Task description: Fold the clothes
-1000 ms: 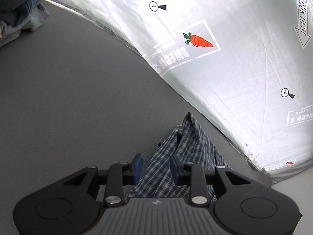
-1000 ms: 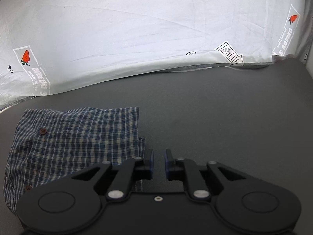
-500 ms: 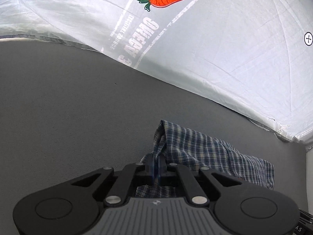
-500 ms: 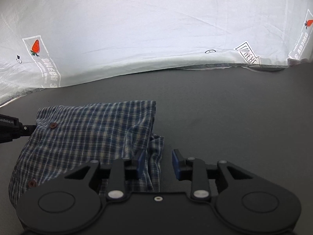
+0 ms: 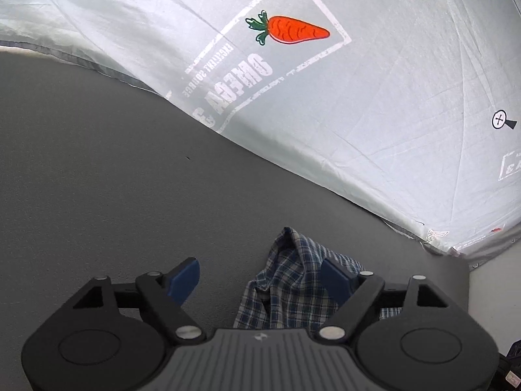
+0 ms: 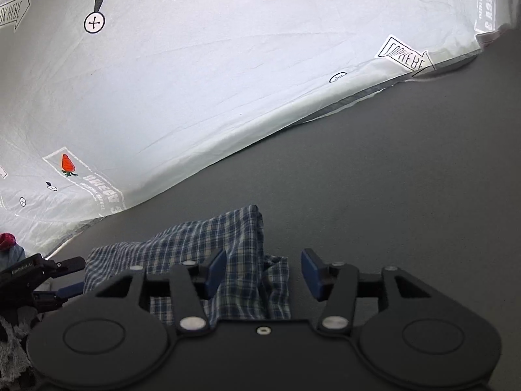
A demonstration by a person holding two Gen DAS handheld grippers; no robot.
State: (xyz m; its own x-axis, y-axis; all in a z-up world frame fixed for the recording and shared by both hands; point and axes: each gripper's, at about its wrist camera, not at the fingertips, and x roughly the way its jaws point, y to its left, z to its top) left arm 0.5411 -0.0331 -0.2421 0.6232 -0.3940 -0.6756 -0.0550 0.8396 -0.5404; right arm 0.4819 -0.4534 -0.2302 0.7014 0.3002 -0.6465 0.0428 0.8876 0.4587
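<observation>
A blue checked shirt (image 5: 293,280) lies bunched on the dark gray table (image 5: 114,179), near the white printed sheet (image 5: 358,97) with a carrot picture (image 5: 288,31). The left gripper (image 5: 260,277) has just been opening; its blue pads stand wide apart, with a raised fold of the shirt between them, let go. The right gripper (image 6: 263,272) has just been opening too, and it grips nothing; the shirt's edge (image 6: 273,280) lies between its pads, loose. In the right wrist view, the left gripper shows at the shirt's far left end.
</observation>
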